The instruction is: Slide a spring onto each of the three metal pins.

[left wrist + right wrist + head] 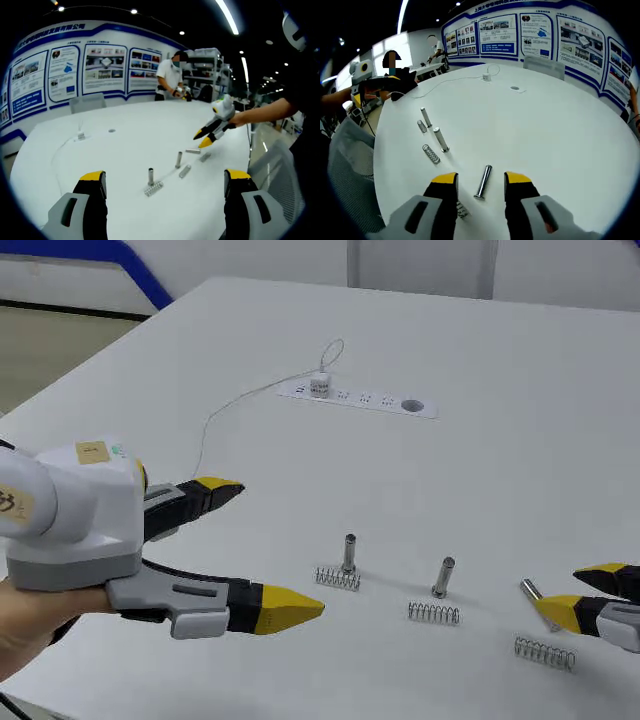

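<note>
Take the middle pin (443,577) on the table (520,450) as your mark. The left pin (349,552) stands to its left. To its right, the right pin (533,595) lies tipped between the spread jaws of your right gripper (558,590). The middle spring (434,613) lies just before it, the left spring (338,579) to its left, and the right spring (545,654) to its right, nearer you. The power strip (357,398) lies well behind it. Your left gripper (280,548) hangs well to its left, jaws wide apart.

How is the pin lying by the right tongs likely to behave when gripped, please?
Smooth, round and on its side, the pin will probably roll if nudged. Shiny metal may slip in the right tongs. It looks rigid.
</note>
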{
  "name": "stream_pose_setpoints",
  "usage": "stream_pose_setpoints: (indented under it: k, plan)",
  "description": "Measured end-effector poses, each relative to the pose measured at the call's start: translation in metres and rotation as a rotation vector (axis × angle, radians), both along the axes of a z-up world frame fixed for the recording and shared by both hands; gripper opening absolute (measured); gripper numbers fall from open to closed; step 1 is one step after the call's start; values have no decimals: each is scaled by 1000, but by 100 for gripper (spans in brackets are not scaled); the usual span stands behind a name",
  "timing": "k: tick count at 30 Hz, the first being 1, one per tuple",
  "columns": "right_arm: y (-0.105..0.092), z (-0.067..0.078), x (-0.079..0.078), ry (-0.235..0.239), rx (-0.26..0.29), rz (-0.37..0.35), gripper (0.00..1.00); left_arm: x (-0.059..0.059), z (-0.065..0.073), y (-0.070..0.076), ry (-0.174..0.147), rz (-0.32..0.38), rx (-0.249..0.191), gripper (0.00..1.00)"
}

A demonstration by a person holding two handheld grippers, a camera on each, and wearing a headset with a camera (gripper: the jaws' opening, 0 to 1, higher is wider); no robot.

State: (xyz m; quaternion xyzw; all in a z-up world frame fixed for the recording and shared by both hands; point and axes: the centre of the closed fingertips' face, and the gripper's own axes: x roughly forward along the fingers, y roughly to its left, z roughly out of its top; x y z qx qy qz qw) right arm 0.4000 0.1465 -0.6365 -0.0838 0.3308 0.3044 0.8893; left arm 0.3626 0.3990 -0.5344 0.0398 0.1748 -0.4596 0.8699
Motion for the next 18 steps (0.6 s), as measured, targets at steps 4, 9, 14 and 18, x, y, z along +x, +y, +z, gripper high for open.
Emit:
stream_pose_setpoints:
  k: [4,9,14,18]
  plan:
    - [6,-7,9,21,12,-17,34,0,-2,1,4,3,4,100]
    - [11,-15,15,40,3,-24,32,0,-2,7,8,16,3,100]
    - [13,-22,14,61,-16,-19,32,0,-3,11,11,29,-7,99]
    - [14,-22,16,52,-23,-17,30,-1,-6,12,16,30,-5,99]
